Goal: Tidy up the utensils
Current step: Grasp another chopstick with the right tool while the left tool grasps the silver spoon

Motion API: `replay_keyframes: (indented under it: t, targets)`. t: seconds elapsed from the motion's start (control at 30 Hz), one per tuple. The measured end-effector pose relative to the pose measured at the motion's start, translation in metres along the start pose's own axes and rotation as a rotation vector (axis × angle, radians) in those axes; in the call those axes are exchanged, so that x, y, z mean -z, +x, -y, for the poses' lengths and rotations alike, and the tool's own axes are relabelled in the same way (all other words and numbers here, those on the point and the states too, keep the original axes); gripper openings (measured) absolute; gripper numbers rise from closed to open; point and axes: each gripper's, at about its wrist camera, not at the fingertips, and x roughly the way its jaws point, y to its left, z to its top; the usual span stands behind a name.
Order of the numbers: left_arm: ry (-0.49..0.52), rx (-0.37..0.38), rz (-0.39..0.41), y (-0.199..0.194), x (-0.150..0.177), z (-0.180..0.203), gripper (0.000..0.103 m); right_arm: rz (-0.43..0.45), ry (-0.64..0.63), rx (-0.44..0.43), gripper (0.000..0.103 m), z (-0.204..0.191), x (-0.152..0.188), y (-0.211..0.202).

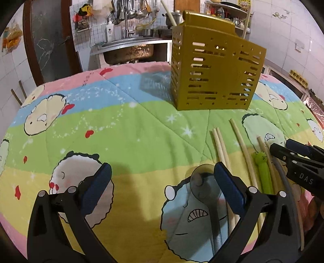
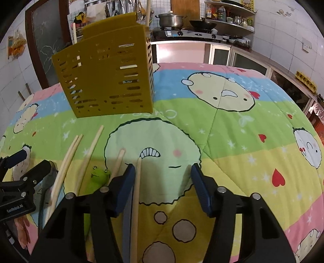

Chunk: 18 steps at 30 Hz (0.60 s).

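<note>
A gold slotted utensil holder [image 1: 214, 68] stands upright on the quilted table cover, with a few sticks inside; it also shows in the right wrist view [image 2: 105, 81]. Several pale chopsticks [image 1: 220, 145] lie side by side in front of it, with a green frog-topped utensil [image 1: 263, 170] and a clear grey spoon [image 1: 202, 182]. My left gripper [image 1: 162, 182] is open above the cloth, its right finger over the spoon. My right gripper [image 2: 162, 182] is open, with one chopstick [image 2: 136, 194] lying just inside its left finger. The frog utensil [image 2: 99, 176] lies left of it.
The table is covered by a striped cartoon quilt [image 1: 121, 131]. A sink [image 1: 129, 50] and hanging kitchen tools are behind the table. A stove with a pot [image 2: 171, 19] and shelves stand at the back right. The right half of the quilt [image 2: 253, 141] holds no utensils.
</note>
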Motion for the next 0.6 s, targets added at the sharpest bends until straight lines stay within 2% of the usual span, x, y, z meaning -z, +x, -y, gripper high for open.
replay_keyframes:
  t: [0.17,0.33,0.6]
  targets:
    - [-0.009,0.003,-0.015,0.003,0.002,-0.001,0.098,-0.006,-0.005,-0.014,0.034,-0.003,0.002,-0.001]
    - [0.005,-0.007,-0.029,0.005,0.003,0.002,0.098,-0.022,-0.032,0.002,0.028,-0.009,0.002,0.003]
    - [0.001,0.004,-0.055,0.009,0.005,0.003,0.097,-0.033,-0.034,-0.004,0.008,-0.013,-0.004,0.006]
